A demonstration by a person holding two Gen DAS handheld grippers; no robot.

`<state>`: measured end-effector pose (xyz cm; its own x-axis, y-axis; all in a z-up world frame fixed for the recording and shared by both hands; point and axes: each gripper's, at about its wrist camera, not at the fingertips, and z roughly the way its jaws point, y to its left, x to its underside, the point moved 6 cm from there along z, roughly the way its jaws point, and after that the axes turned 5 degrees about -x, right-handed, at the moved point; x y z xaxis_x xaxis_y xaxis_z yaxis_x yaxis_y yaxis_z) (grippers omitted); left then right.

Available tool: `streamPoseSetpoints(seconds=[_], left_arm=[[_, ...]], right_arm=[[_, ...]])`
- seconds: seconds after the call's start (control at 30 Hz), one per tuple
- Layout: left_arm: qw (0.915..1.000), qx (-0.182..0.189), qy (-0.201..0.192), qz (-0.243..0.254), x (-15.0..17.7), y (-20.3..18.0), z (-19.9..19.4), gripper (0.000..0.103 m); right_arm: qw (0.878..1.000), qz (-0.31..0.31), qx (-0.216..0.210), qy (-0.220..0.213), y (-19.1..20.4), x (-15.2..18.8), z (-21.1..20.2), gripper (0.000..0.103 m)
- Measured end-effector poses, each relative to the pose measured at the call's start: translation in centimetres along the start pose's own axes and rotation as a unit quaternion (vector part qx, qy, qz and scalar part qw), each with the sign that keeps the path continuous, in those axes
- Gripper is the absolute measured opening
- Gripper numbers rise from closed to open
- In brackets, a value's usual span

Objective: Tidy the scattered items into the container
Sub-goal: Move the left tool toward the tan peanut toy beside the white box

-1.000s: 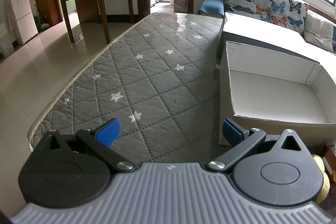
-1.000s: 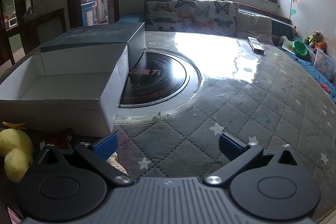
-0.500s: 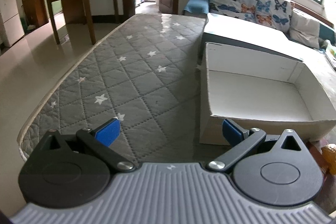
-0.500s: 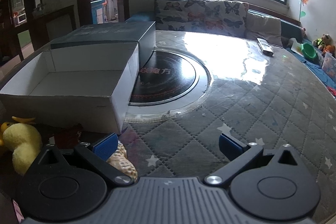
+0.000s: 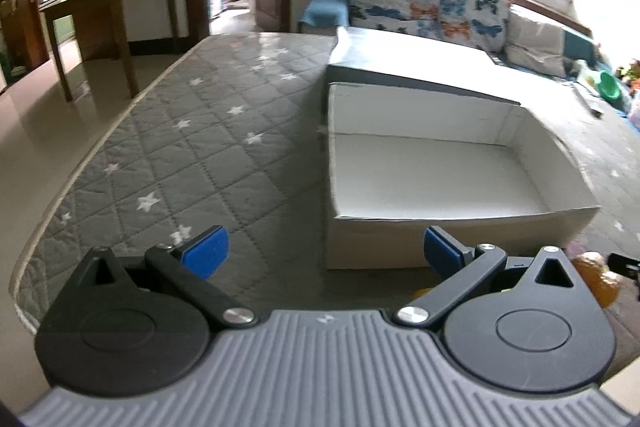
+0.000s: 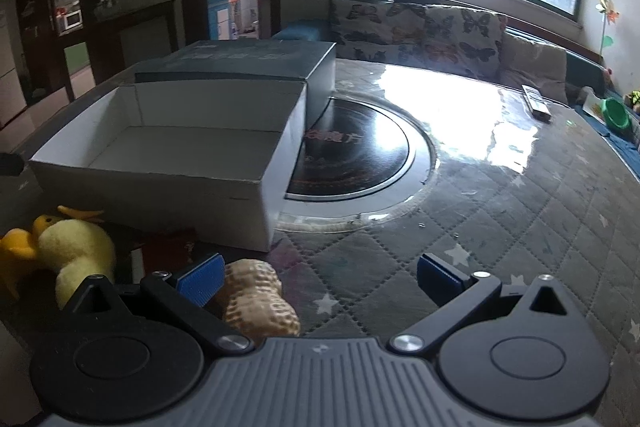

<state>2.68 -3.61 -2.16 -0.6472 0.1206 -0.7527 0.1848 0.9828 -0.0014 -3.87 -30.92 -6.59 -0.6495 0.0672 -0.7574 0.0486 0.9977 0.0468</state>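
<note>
Approaching scattered toys | right gripper (image 6: 320,277) nearer, jaws wide, empty | peanut toy (image 6: 260,301) just inside its left finger, long axis running roughly along fingers | left gripper (image 5: 322,253) wide, empty | box (image 6: 168,183) empty, beyond toys

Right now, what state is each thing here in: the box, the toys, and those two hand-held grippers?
White box: open on top, nothing inside.
Dark lid: off, lying behind the box.
Yellow duck toy: on the table outside the box.
Peanut toy: outside the box, beside the right gripper's left finger.
Left hand-held gripper: open, holding nothing.
Right hand-held gripper: open, holding nothing.
</note>
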Motion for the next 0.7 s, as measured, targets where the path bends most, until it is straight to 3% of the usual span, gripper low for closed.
streamPoseSetpoints(seconds=[0.33, 0.7], left_arm=[[0.9980, 0.056, 0.001, 0.029, -0.6, -3.0, -0.5, 0.103], [0.9952, 0.083, 0.007, 0.051, -0.6, -5.3, 0.1, 0.103]], right_arm=[[1.000, -0.020, -0.013, 0.008, 0.5, 0.3, 0.0, 0.103], [0.999, -0.027, -0.016, 0.012, 0.1, 0.4, -0.1, 0.103]])
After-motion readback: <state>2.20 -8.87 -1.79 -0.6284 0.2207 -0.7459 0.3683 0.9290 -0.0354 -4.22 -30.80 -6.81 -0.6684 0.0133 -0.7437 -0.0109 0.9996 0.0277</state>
